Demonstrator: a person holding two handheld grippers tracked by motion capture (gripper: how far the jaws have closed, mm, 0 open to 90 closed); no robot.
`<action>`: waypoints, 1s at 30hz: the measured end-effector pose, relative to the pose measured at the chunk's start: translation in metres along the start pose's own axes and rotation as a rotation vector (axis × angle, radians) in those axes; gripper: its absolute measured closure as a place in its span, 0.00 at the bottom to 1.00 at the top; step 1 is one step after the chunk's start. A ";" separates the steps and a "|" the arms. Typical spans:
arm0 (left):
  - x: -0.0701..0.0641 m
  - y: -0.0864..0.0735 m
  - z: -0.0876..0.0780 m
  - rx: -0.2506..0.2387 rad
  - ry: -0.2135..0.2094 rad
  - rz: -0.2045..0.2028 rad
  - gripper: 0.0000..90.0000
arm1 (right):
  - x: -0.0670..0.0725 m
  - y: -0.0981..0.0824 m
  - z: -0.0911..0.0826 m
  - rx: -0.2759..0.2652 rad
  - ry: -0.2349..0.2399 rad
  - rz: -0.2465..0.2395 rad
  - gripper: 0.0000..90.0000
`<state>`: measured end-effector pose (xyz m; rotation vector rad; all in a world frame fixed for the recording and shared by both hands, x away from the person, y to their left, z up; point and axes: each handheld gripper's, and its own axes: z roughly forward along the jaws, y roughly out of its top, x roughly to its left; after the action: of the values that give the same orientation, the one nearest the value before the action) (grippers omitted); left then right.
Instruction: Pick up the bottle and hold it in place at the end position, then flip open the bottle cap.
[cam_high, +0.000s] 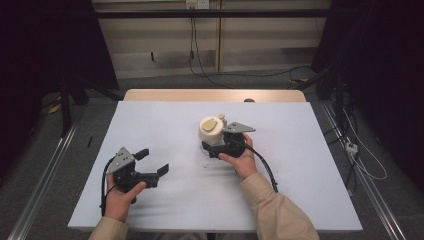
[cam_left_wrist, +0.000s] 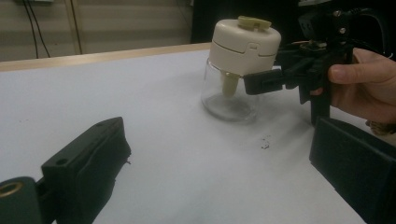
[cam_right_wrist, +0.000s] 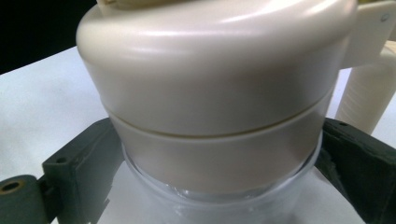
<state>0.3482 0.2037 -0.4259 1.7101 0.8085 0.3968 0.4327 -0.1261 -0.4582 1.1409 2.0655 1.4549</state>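
Jar (cam_high: 212, 131): mid-worktop (cam_high: 150, 120), upright, cream lid on.
Right claw (cam_high: 216, 148): pinching the jar's glass body below the lid, likely steadying it.
Left claw (cam_high: 152, 162): spread, empty, well apart, waiting.

No text, label, brand, number or sign can be read anywhere in these pictures. The cream lid (cam_left_wrist: 244, 43) of the glass jar (cam_left_wrist: 229, 98) near the middle of the table bears only moulded lines and a small raised tab, no lettering. The black jaws and the grey plate (cam_high: 238, 128) on the right gripper (cam_high: 220, 149) carry no markings that can be made out.
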 end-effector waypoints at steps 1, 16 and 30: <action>-0.001 0.001 0.001 0.005 0.000 -0.003 0.04 | 0.000 0.000 0.000 -0.002 -0.003 0.002 0.05; -0.006 0.019 0.024 0.062 -0.021 -0.029 0.06 | 0.000 -0.001 -0.006 -0.013 0.003 -0.002 0.07; -0.009 0.044 0.049 0.110 -0.059 -0.055 0.54 | 0.000 0.000 -0.009 -0.025 0.002 -0.010 0.08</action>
<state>0.3862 0.1578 -0.3978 1.7883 0.8454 0.2671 0.4267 -0.1311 -0.4547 1.1185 2.0461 1.4730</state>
